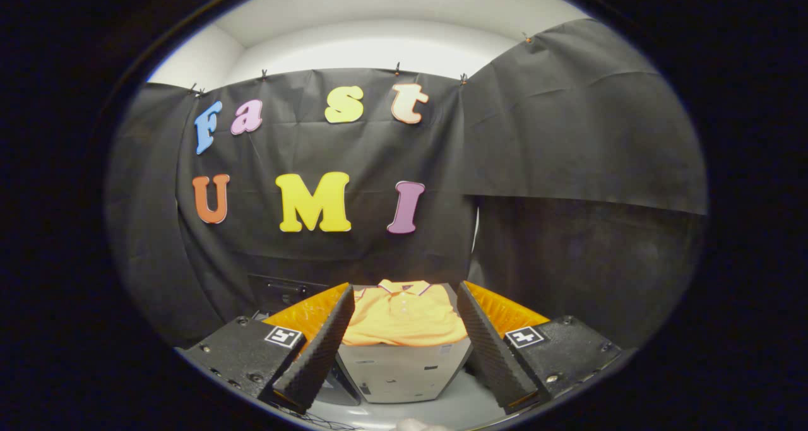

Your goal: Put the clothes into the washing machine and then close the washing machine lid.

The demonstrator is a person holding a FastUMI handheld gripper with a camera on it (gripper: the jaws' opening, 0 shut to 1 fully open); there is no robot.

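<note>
In the gripper view, the claw (404,349) fills the lower middle of the frame with its two fingers spread wide apart, holding nothing. The left finger (319,349) and the right finger (489,349) each carry a dark ribbed pad (the ribbing faces inward toward the gap), backed by orange plastic and a black housing that bears a small square black-and-white marker. Between the fingers and a little beyond their tips lies an orange polo shirt (404,317), folded flat with its collar (404,286) on the far side and a short row of buttons below it; neither finger touches it. The shirt rests on the pale grey top of the washing machine (404,371), whose lid appears closed, with small printed marks on the surface nearer the camera that are too small to make out. To the left of the shirt, in the lower left centre, a dark panel (284,289) sits against the black cloth wall (568,134). Above the cloth, in the upper part of the frame, a white wall and ceiling (379,27) show under bright light.
</note>
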